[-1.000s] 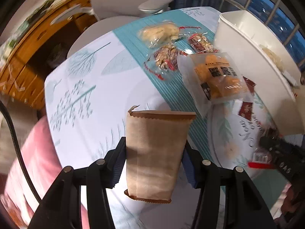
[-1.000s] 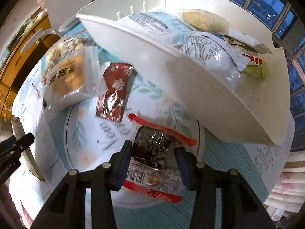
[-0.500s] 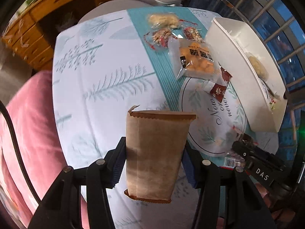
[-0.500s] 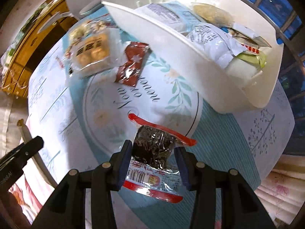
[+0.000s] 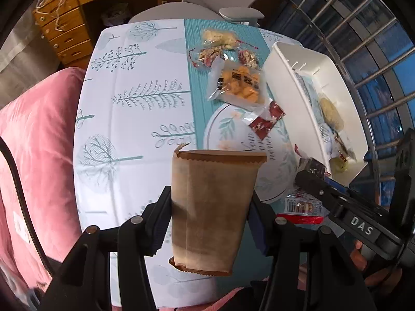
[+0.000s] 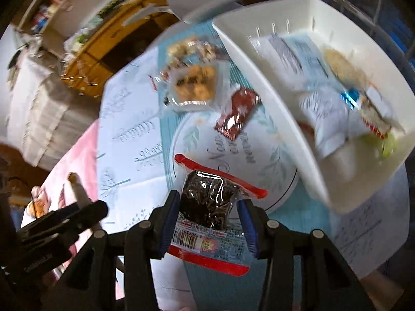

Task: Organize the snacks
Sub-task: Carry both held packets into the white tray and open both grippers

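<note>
From the left wrist view, the left gripper [image 5: 210, 223] has its fingers clamped on a brown paper packet [image 5: 212, 212], held above the worktop [image 5: 124, 119], long axis running up the frame, serrated top edge away from the camera. At right the white bin [image 5: 293, 77] already holds several packets; four or five snacks lie loose beside it, so much is left

From the right wrist view, the right gripper [image 6: 210, 225] fingers pinch a dark red-edged snack packet [image 6: 210, 207], long axis up the frame, barcode end nearest; the bin sits upper right
</note>
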Demonstrator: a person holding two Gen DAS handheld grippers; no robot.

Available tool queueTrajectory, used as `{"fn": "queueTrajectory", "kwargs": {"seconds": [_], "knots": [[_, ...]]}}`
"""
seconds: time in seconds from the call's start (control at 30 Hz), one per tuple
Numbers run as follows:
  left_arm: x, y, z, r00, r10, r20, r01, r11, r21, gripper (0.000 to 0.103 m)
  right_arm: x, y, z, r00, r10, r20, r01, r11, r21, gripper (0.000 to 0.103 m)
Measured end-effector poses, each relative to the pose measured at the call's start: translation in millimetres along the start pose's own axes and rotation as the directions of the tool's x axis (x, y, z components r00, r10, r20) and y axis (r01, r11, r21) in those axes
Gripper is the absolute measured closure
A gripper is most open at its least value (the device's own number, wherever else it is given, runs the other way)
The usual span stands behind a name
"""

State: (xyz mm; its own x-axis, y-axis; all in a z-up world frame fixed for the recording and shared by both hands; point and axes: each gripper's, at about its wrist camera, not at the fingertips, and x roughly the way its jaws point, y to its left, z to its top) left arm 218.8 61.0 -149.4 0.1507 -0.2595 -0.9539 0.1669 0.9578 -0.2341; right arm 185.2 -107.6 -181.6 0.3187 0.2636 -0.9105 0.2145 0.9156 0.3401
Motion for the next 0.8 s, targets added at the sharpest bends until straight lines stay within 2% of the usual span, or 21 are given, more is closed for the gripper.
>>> {"fn": "queueTrajectory", "kwargs": {"seconds": [0.23, 0.4, 0.57, 0.8], "knots": [[-15.7, -48.8, -1.3, 0.997, -0.006, 0.071, 0.011, 0.997, -0.078, 0.05, -37.7, -40.3, 18.0, 0.989, 0.141, 0.034, -0.138, 0.987, -0.084, 0.057], [-14.9, -85.4, 1.5, 0.993, -0.042, 0.114, 0.053, 0.994, -0.099, 0.05, -64.1, -75.9, 25.1, 0.976, 0.204, 0.074, -0.195, 0.974, -0.113, 0.057], [-11.7, -124.6, 5.3, 0.983, -0.099, 0.156, 0.114, 0.989, -0.091, 0.05, -87.4, -106.3, 32.5, 0.968, 0.224, 0.115, -0.205, 0.966, -0.158, 0.057], [0.5, -177.4, 12.6, 0.968, -0.166, 0.186, 0.179, 0.982, -0.055, 0.051, -107.1, -145.3, 41.9, 0.972, 0.181, 0.151, -0.152, 0.971, -0.185, 0.057]]}}
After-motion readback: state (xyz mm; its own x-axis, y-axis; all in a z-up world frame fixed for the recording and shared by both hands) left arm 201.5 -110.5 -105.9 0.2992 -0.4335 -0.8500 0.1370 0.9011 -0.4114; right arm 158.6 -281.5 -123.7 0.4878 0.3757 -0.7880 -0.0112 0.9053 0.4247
